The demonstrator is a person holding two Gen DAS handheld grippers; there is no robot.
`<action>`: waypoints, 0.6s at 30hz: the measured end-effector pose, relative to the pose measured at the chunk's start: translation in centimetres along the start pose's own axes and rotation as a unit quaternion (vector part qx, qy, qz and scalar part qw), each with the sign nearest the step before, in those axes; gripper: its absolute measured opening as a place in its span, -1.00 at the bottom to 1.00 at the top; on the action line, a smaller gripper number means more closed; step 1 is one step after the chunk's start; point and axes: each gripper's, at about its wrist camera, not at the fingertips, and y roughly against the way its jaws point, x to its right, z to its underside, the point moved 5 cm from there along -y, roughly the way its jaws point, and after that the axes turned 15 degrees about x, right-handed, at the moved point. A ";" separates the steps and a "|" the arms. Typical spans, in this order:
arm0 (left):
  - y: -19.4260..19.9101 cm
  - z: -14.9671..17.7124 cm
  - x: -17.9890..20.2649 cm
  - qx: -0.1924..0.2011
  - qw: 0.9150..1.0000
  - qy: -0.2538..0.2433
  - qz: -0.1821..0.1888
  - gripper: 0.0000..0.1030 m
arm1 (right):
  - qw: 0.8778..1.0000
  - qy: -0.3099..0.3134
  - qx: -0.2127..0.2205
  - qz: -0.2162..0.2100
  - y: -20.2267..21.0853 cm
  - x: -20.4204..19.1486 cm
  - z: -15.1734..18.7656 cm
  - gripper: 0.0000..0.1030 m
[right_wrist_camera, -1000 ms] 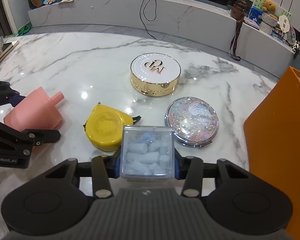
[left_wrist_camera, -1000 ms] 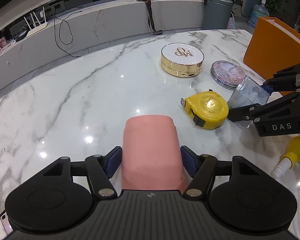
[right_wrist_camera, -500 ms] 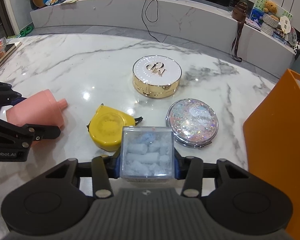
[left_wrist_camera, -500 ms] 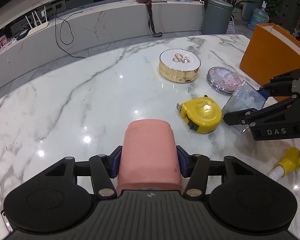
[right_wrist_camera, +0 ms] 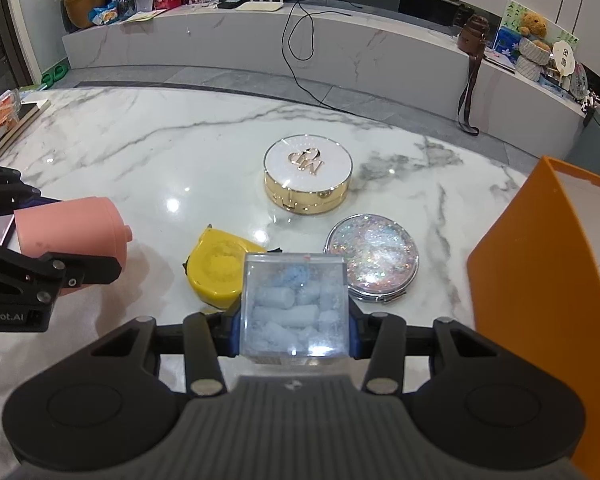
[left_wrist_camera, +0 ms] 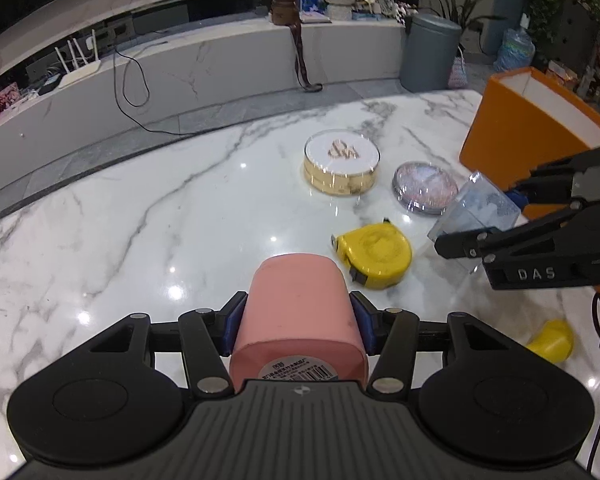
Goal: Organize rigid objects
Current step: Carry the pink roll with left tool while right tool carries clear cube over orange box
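Note:
My left gripper [left_wrist_camera: 298,320] is shut on a pink bottle [left_wrist_camera: 298,316] and holds it above the marble table [left_wrist_camera: 160,220]; the bottle also shows in the right wrist view [right_wrist_camera: 70,232]. My right gripper [right_wrist_camera: 294,320] is shut on a clear box of pale blue pieces [right_wrist_camera: 294,300], also in the left wrist view [left_wrist_camera: 476,212]. A yellow tape measure [right_wrist_camera: 220,272] lies on the table between the two grippers. Behind it sit a white and gold round case [right_wrist_camera: 308,172] and a glitter compact mirror [right_wrist_camera: 374,256].
An orange box [right_wrist_camera: 540,280] stands open at the right. A small yellow bottle [left_wrist_camera: 552,340] lies near the table's front right. Books and a packet [right_wrist_camera: 4,120] lie at the far left edge. A low marble ledge runs behind the table.
My left gripper has closed on the pink bottle and lifted it off the table. My right gripper, holding the clear box, has risen slightly.

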 end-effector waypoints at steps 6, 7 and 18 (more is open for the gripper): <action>1.5 -1.8 0.8 0.025 1.000 0.005 -0.005 0.20 | 1.000 -0.005 0.016 0.001 1.6 0.4 -0.7 -0.11; 1.7 -2.1 1.1 0.030 1.000 0.005 -0.005 0.20 | 1.000 -0.007 0.019 0.002 1.9 0.5 -0.8 -0.11; 2.6 -4.3 4.3 0.052 0.998 -0.010 0.015 0.20 | 0.998 -0.027 0.058 0.020 5.9 3.0 -2.1 -0.11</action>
